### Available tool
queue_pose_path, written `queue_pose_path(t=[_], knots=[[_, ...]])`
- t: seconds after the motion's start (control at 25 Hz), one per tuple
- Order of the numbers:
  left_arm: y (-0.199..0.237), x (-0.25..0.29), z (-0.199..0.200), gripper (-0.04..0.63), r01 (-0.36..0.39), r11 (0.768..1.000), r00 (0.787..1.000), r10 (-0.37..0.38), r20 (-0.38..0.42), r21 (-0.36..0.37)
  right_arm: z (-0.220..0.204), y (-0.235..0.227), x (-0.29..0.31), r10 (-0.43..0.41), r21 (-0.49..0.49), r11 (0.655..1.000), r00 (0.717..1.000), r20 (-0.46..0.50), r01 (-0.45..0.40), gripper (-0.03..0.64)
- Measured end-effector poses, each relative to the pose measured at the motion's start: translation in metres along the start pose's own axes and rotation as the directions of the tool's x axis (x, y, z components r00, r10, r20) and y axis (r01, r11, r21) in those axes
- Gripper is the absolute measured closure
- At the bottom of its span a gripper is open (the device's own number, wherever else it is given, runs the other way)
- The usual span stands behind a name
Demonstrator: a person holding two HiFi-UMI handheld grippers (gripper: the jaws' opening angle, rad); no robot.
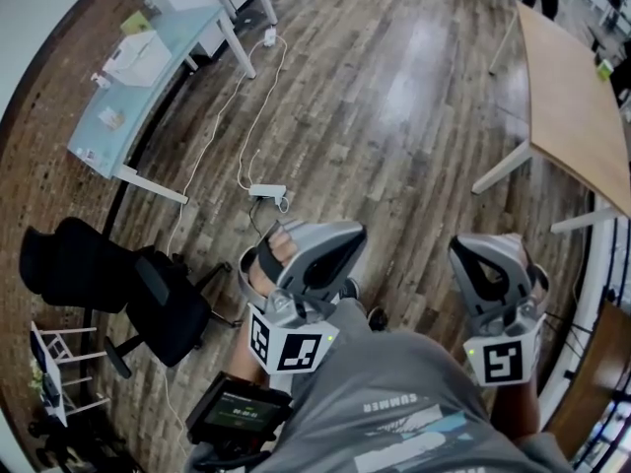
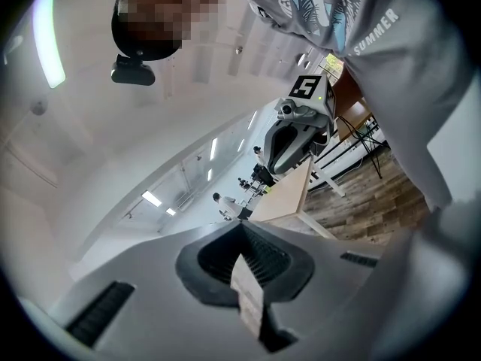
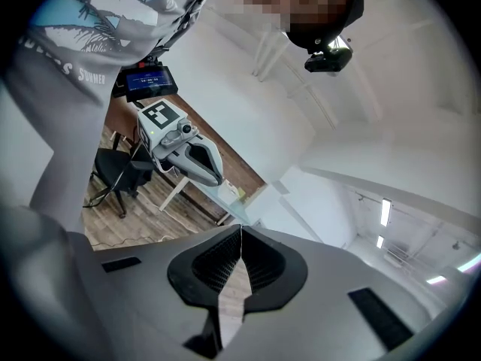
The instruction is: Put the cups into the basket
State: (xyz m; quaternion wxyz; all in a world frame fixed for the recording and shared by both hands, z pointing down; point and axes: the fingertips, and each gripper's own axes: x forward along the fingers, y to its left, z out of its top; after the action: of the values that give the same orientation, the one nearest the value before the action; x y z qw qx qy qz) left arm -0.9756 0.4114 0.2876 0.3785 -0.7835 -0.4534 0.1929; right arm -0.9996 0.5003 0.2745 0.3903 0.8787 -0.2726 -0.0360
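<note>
Head view: left gripper at lower centre and right gripper at lower right, both above a grey shirt; wood floor beyond.
Left gripper view: fingers together, empty.
Right gripper view: fingers together, empty.
Where the cups and basket are cannot be told.

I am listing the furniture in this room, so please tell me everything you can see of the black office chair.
The black office chair stands on the wooden plank floor at the left of the head view, empty. It looks padded, with a broad back, a seat and dark legs that spread out below. A white cable runs along the floor close past it; whether they touch cannot be told.
</note>
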Motion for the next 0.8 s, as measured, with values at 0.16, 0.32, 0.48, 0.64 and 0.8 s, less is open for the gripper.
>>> queue_pose_path(t=[0.16, 0.32, 0.48, 0.64, 0.8], knots=[[0.009, 0.015, -0.015, 0.598, 0.018, 1.000, 1.000, -0.018, 0.024, 0.000, -0.008, -0.008, 0.013, -0.020, 0.009, 1.000, 1.000, -0.024, 0.020, 0.603], [0.023, 0.034, -0.029, 0.598, 0.043, 0.999, 0.998, -0.043, 0.053, 0.001, -0.013, -0.025, 0.026, -0.048, 0.005, 0.999, 0.997, -0.054, 0.048, 0.603], [0.038, 0.051, -0.037, 0.598, 0.061, 0.998, 0.993, -0.062, 0.097, 0.008, -0.022, -0.042, 0.038, -0.094, 0.008, 0.995, 0.991, -0.091, 0.095, 0.603], [0.042, 0.069, -0.044, 0.598, 0.083, 0.997, 0.987, -0.083, 0.140, 0.011, -0.034, -0.051, 0.048, -0.113, 0.002, 0.993, 0.986, -0.122, 0.114, 0.603], [0.043, 0.093, -0.049, 0.598, 0.103, 0.995, 0.981, -0.101, 0.164, -0.005, -0.051, -0.058, 0.052, -0.101, 0.011, 0.995, 0.983, -0.153, 0.104, 0.603]])
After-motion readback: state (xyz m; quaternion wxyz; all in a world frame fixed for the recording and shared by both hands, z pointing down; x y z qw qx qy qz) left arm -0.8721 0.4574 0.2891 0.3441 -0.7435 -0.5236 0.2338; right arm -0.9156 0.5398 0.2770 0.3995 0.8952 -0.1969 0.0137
